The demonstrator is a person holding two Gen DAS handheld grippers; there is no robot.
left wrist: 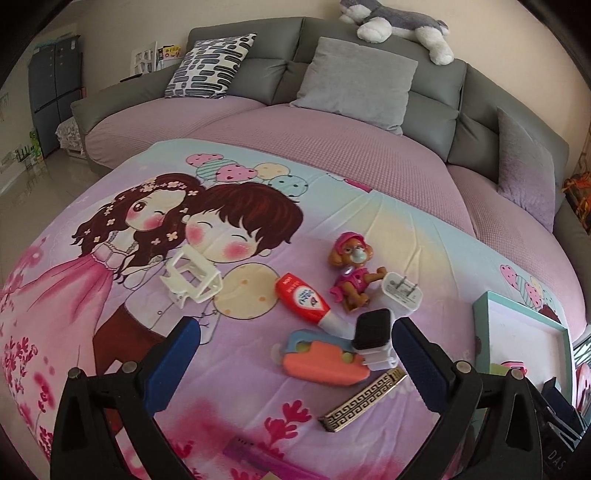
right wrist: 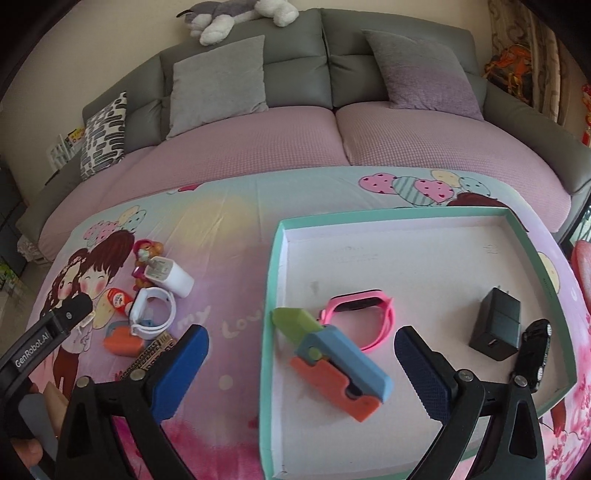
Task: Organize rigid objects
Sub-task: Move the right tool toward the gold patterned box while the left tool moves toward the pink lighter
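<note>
My left gripper (left wrist: 295,332) is open over a cluster on the cartoon-print cloth, with nothing between its fingers. The cluster holds a white smartwatch (left wrist: 371,332), an orange and blue toy cutter (left wrist: 325,360), a red toy bottle (left wrist: 304,301), a pink puppy figure (left wrist: 352,273), a white charger (left wrist: 400,291), a patterned bar (left wrist: 364,400) and a white clip stand (left wrist: 192,280). My right gripper (right wrist: 300,336) stands open above the teal tray (right wrist: 273,277). In the tray lie a green-bladed toy knife (right wrist: 332,358), a pink watch band (right wrist: 362,314), a black charger (right wrist: 496,328) and a black toy car (right wrist: 533,350).
A grey sofa (right wrist: 295,40) with pink seat covers and several cushions stands behind the cloth, and a plush dog (left wrist: 399,22) lies on its back. In the right wrist view the left tool's black body (right wrist: 48,332) reaches in at the lower left over the cluster.
</note>
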